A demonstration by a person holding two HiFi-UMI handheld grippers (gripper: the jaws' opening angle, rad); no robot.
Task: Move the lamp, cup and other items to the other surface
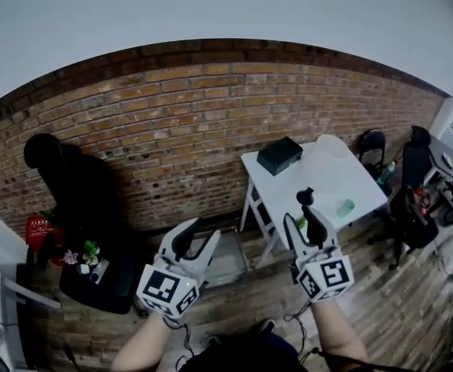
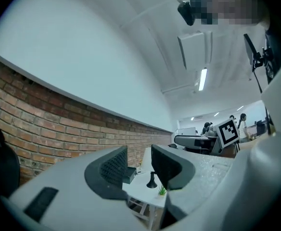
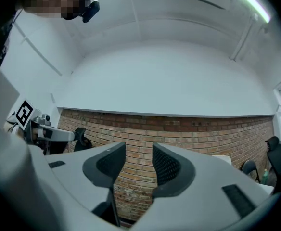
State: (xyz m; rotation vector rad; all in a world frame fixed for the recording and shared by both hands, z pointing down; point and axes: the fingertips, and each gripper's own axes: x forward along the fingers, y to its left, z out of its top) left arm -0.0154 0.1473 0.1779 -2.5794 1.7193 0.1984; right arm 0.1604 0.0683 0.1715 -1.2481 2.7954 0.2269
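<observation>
Office — brick wall (image 1: pixel 211 122); white table (image 1: pixel 319 188); swivel chairs (image 1: pixel 372 146)

The head view is looking down from high above the white table (image 1: pixel 319 173) and brick wall (image 1: pixel 211 122). Both gripper views are facing up toward that wall from afar.

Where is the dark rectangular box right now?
In the head view, the dark rectangular box lies on the back left corner of the white table, close to the brick wall, up and left of the small green cup.
</observation>
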